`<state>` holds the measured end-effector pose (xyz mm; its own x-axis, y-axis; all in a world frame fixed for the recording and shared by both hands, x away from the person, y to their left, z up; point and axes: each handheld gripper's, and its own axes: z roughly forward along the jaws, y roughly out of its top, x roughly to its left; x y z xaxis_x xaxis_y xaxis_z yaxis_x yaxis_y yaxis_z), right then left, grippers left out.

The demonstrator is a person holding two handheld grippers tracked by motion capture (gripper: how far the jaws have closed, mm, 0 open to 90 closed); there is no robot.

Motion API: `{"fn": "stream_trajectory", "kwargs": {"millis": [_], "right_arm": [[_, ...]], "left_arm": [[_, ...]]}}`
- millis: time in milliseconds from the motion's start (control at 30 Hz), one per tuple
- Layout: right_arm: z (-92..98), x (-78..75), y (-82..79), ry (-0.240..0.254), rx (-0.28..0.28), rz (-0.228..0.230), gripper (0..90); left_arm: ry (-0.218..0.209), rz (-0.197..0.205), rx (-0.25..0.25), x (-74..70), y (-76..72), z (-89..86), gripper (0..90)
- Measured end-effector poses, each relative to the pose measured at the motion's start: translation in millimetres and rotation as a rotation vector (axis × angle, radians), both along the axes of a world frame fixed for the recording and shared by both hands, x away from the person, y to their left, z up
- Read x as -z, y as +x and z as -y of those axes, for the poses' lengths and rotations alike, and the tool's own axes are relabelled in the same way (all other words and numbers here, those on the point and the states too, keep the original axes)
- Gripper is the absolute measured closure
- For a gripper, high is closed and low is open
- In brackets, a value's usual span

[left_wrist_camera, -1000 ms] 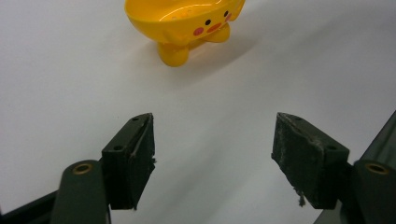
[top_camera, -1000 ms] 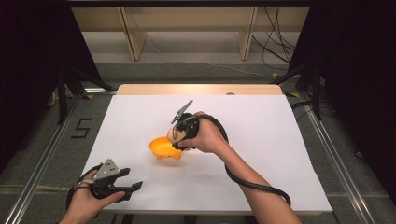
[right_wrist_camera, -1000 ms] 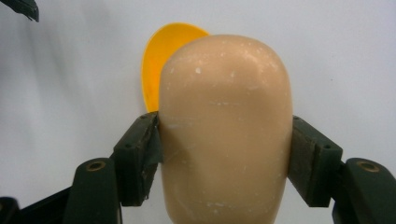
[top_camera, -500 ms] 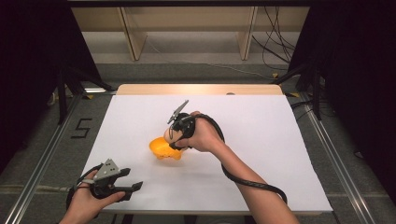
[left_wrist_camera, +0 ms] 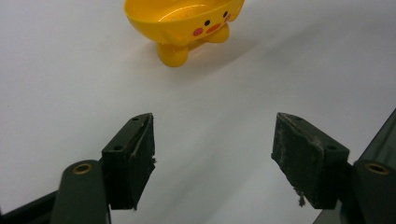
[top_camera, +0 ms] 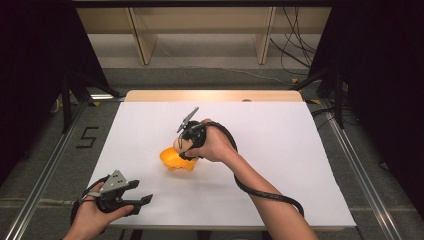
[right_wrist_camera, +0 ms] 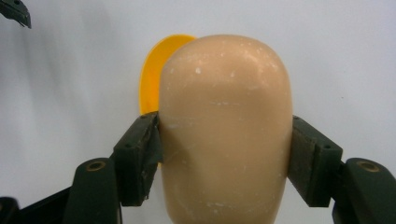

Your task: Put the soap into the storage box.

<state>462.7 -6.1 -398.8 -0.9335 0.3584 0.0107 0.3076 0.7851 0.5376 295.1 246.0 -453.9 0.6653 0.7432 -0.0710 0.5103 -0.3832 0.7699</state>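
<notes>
A yellow duck-faced bowl [top_camera: 175, 160] stands on short feet near the middle of the white table [top_camera: 280, 150]. My right gripper [top_camera: 183, 146] hangs just above the bowl's right rim, pointing down, shut on a beige egg-shaped thing [top_camera: 178, 144]. In the right gripper view the egg [right_wrist_camera: 224, 116] is pinched at both sides by my right gripper [right_wrist_camera: 224, 140], with the bowl [right_wrist_camera: 153, 70] showing behind it. My left gripper [top_camera: 141, 192] rests at the front left of the table, open. The left gripper view has my left gripper [left_wrist_camera: 212, 158] holding nothing, aimed at the bowl [left_wrist_camera: 182, 21].
The table's front edge runs just below my left hand. A wooden strip [top_camera: 215, 95] borders the table's far edge, with shelving legs and cables on the floor beyond. My right gripper's cable [top_camera: 265, 195] loops over the table at the front right.
My right hand has shifted slightly left with the egg, over the bowl. The left gripper and the bowl have stayed put.
</notes>
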Motion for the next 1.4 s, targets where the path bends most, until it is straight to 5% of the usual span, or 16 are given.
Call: {"fn": "stream_trajectory", "kwargs": {"millis": [233,267,300,400,567,1167,1400], "right_arm": [[-3.4,1.9,0.7,-0.002,0.008,-0.009,35.2],[-4.0,2.5,1.5,-0.004,0.003,-0.001,35.2],[-4.4,2.7,1.7,-0.004,0.0,-0.002,35.3],[-6.4,4.1,2.3,-0.008,-0.006,0.002,35.2],[-9.1,7.0,3.1,-0.007,-0.01,-0.008,35.2],[-15.1,16.1,3.3,-0.016,-0.019,-0.025,35.2],[-16.4,17.9,4.1,-0.02,-0.031,-0.025,35.2]], "left_arm": [[-0.031,-0.003,-0.019,0.2,-0.6,1.0,29.6],[0.007,0.011,0.002,-0.9,0.7,-1.5,29.6],[-0.021,0.009,-0.008,-0.3,0.0,0.0,29.6],[0.004,0.012,-0.003,-1.0,0.6,-1.7,29.6],[-0.022,-0.001,-0.013,-0.1,-0.2,-0.8,29.6],[0.002,0.01,0.0,-1.0,1.0,-2.7,29.6],[-0.026,0.012,-0.009,0.0,0.6,-1.1,29.6]]}}
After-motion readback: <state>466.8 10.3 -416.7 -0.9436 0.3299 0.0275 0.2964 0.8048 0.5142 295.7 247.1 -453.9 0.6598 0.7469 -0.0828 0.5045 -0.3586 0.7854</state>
